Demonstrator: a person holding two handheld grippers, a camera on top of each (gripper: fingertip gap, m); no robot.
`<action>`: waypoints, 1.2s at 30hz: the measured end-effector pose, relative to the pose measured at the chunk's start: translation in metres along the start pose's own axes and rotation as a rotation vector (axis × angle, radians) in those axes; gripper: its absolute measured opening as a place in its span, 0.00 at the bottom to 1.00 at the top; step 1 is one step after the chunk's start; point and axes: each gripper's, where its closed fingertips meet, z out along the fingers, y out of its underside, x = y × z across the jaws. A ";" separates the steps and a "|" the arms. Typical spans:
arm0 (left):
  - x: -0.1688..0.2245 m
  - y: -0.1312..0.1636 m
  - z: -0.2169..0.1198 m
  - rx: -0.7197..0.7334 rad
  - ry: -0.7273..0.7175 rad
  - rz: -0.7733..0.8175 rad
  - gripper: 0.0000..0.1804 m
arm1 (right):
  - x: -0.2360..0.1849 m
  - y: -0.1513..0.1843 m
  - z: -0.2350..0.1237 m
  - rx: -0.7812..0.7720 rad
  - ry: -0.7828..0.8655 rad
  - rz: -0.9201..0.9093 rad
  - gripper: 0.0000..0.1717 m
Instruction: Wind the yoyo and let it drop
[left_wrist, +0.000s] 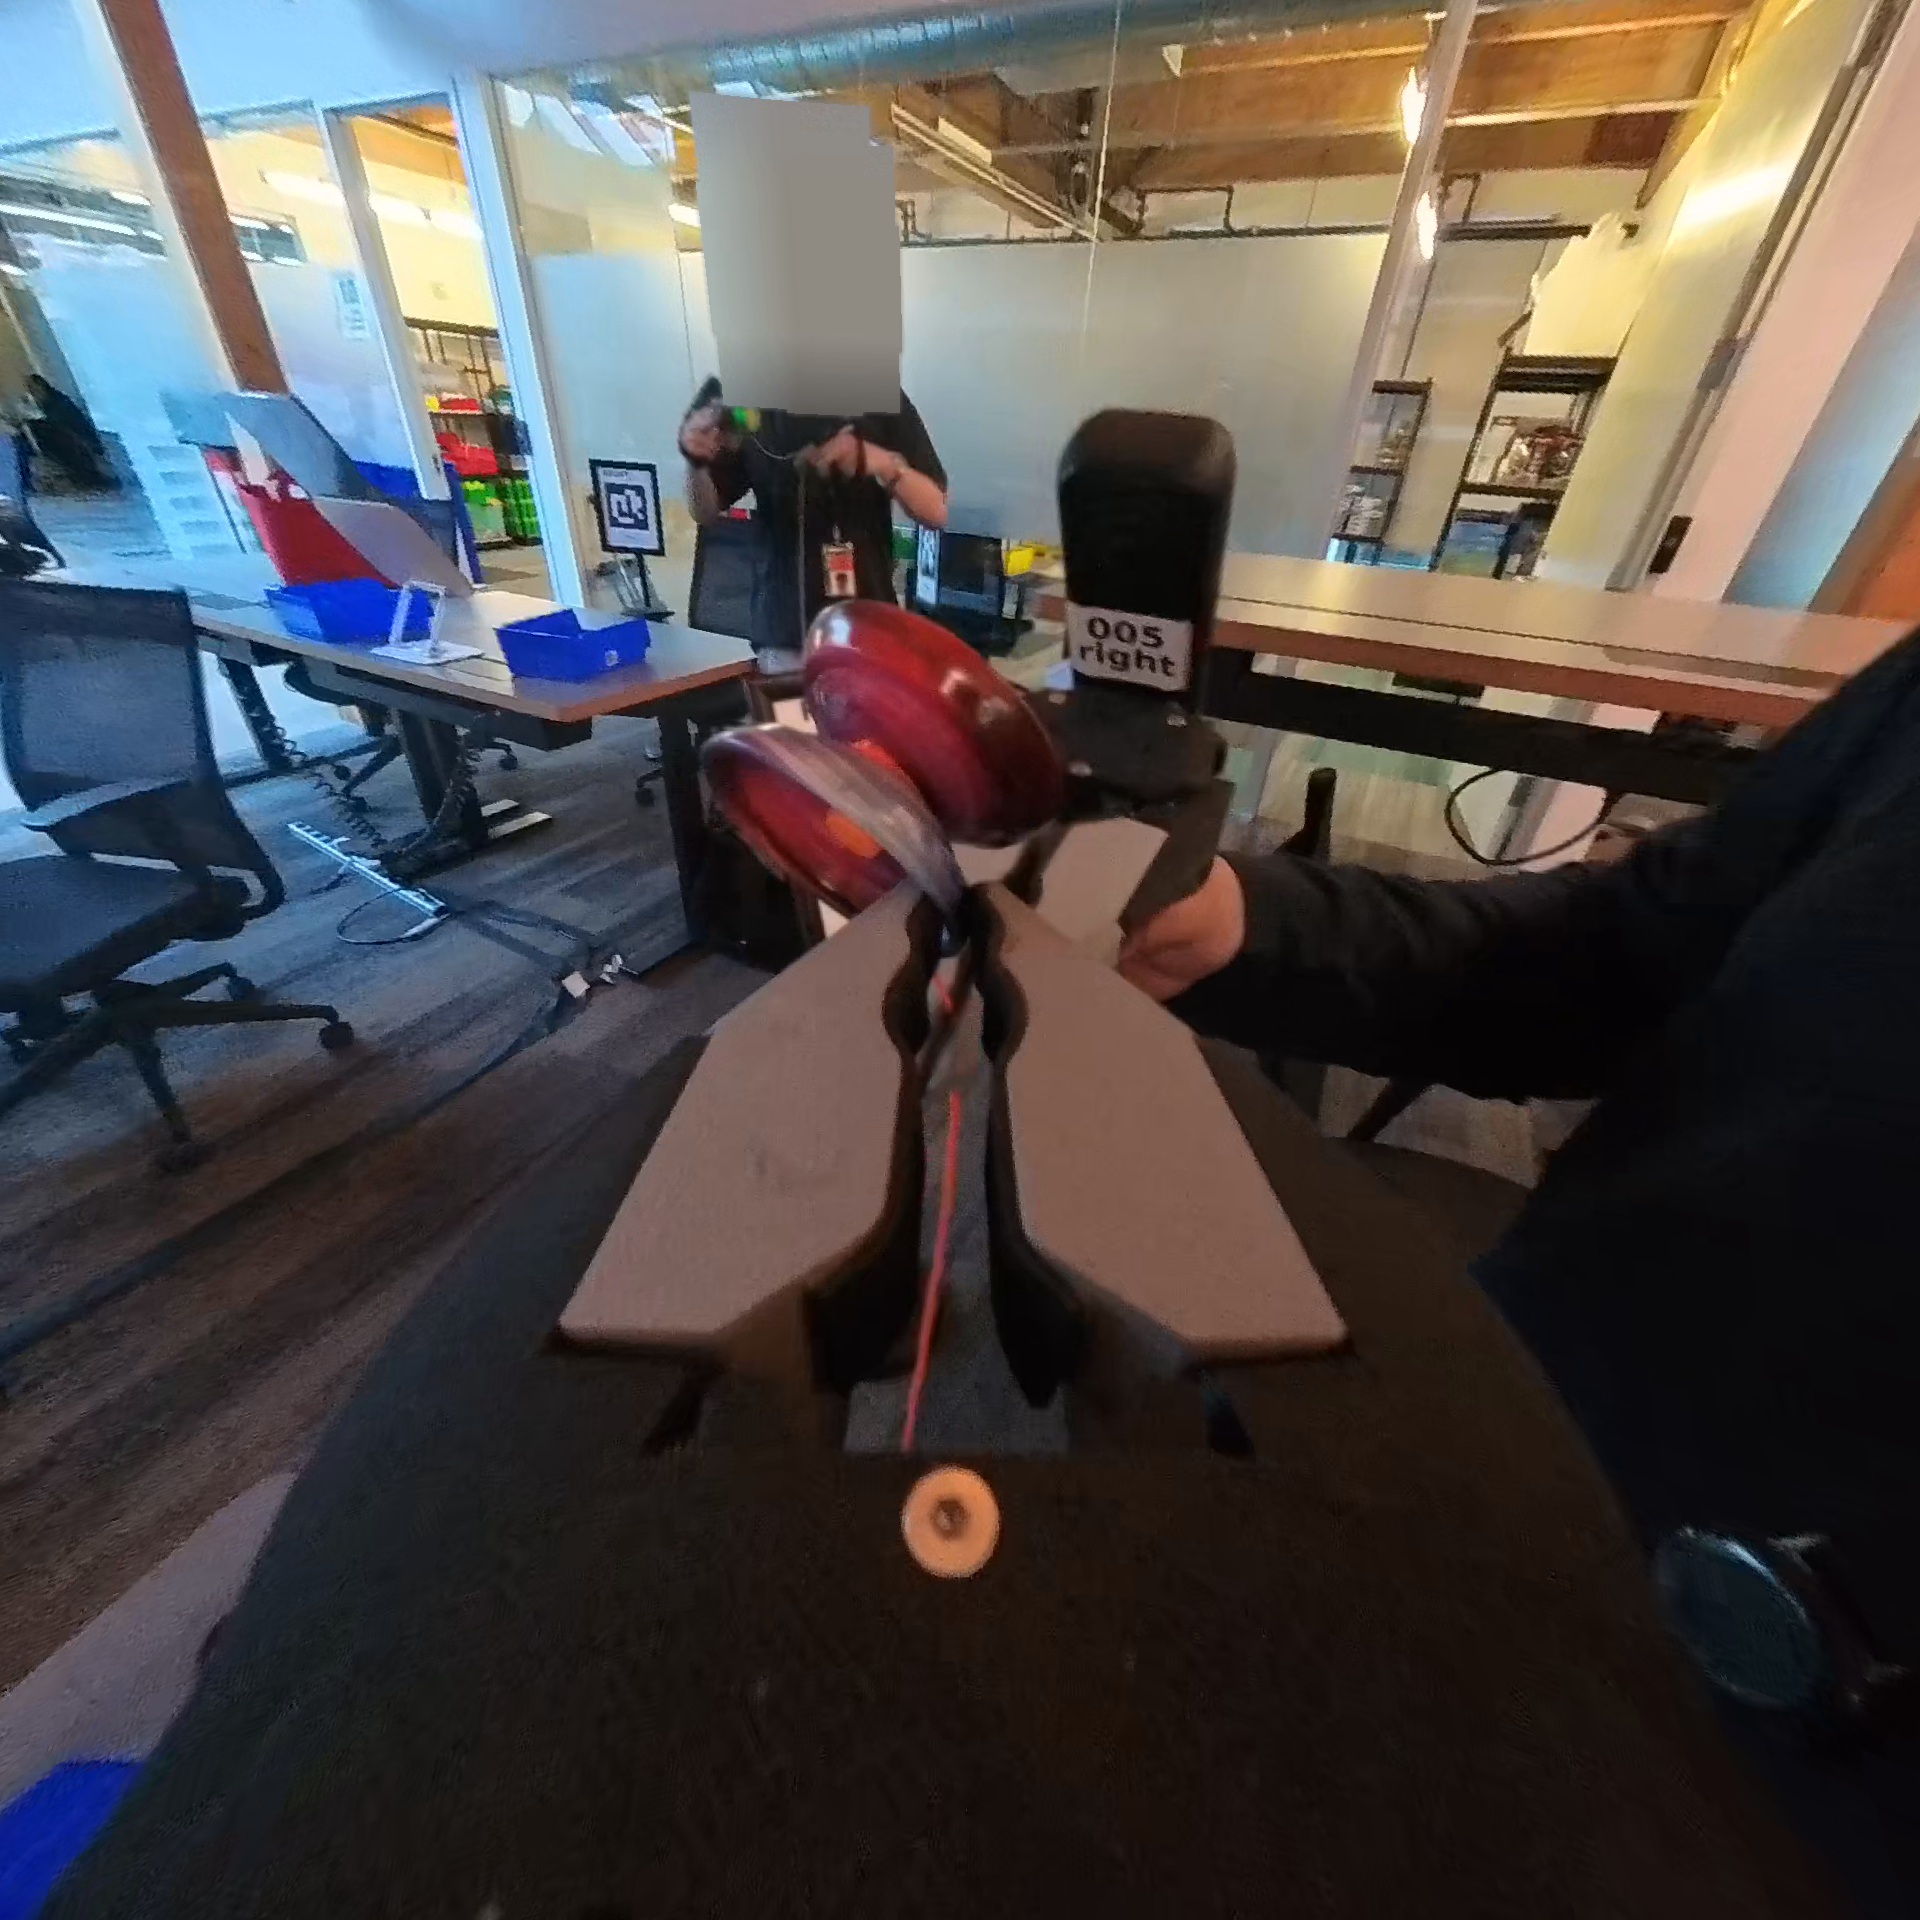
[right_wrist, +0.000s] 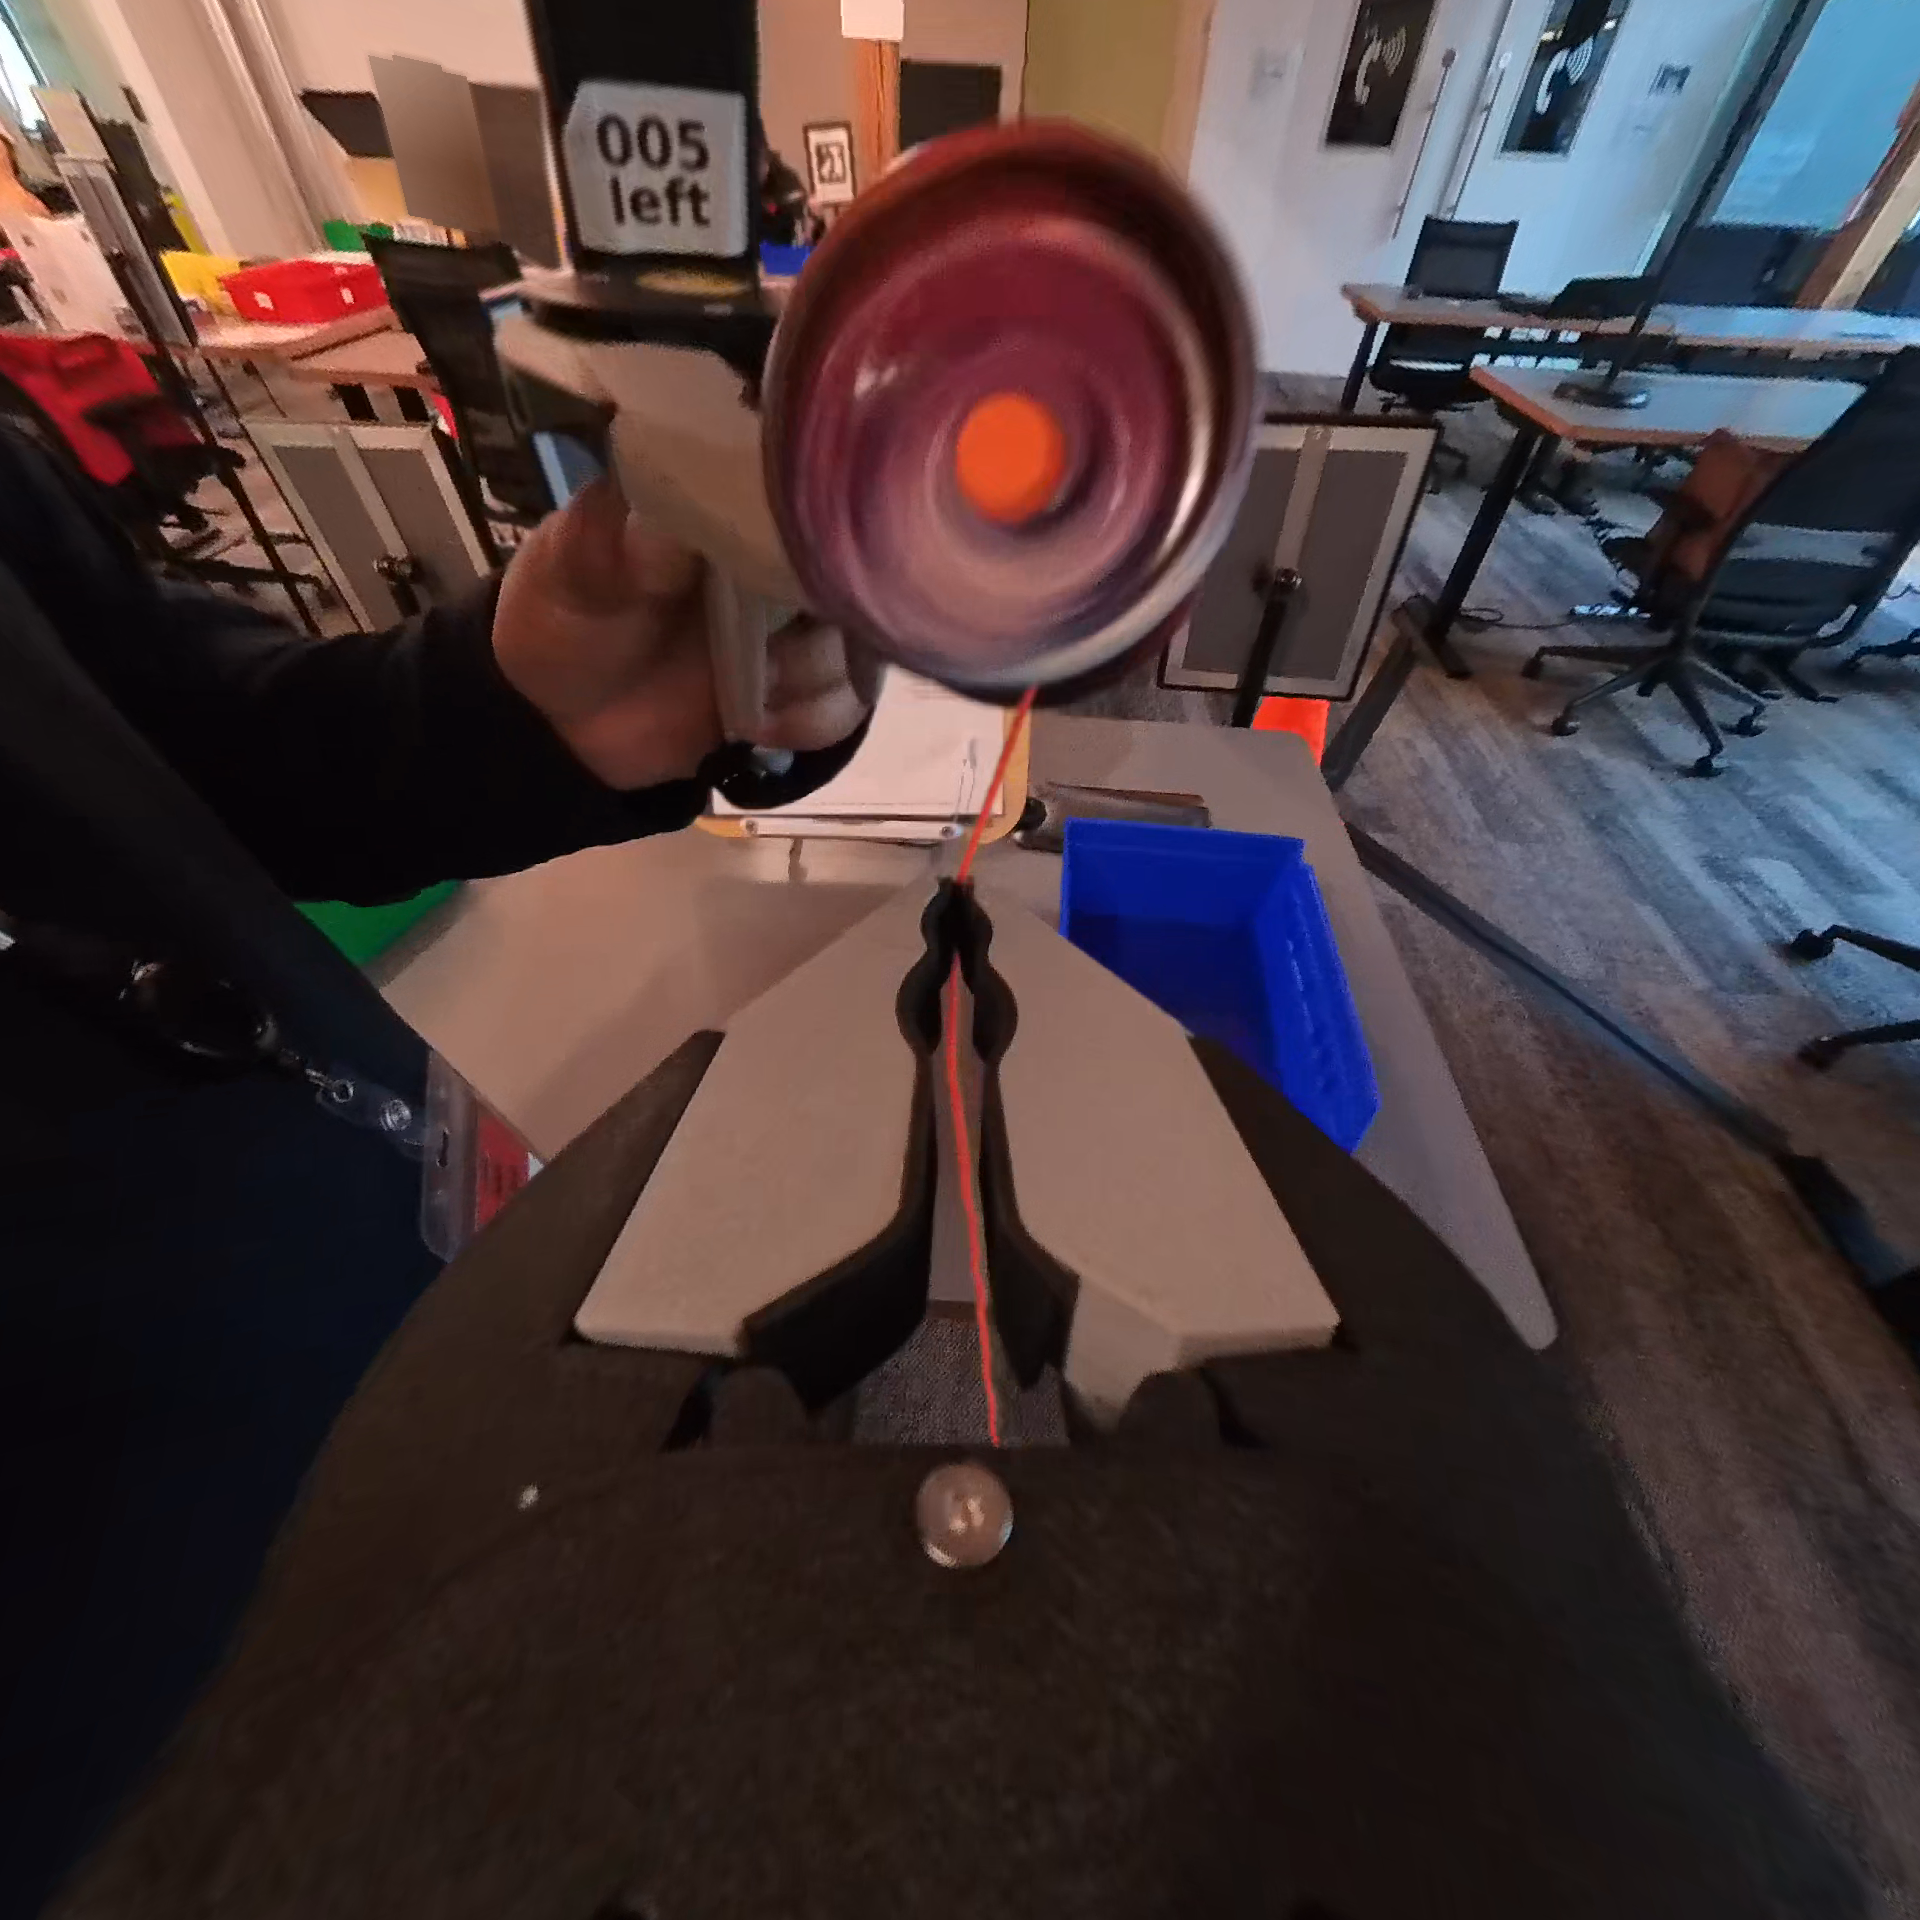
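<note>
The right tool has its two fingers pressed together on the thin red string, which runs back between them along the whole length of the fingers and leads up from their tips to the yoyo. The left tool is closed too, its tips nipping the rim of one half of the yoyo at the groove, with the red string lying in the narrow slit between its fingers. The yoyo, dark red with an orange centre, is held up in the air between the two tools, just above the right tool's tips and over the bench; its face is blurred in the right wrist view.

On the grey bench stands a blue bin, just right of the right tool's fingers; what can be seen of its inside is bare blue. Beyond the tools a clipboard with white paper lies on the same bench.

Around is an open office: wood-edged desks carrying more blue bins, black mesh chairs, glass partitions, grey-brown floor, exposed wooden ceiling beams. A person in dark clothes stands behind the desks.
</note>
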 end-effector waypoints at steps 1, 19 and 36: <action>-0.005 -0.002 -0.001 0.004 -0.022 0.008 0.01 | -0.003 0.000 0.003 -0.005 -0.005 0.003 0.00; -0.099 -0.010 0.027 -0.295 -0.533 0.350 0.01 | 0.004 -0.021 -0.030 0.051 -0.254 0.159 0.00; -0.050 0.088 0.061 -0.635 -0.247 0.500 0.01 | 0.073 -0.035 -0.090 -0.174 0.148 -0.076 0.00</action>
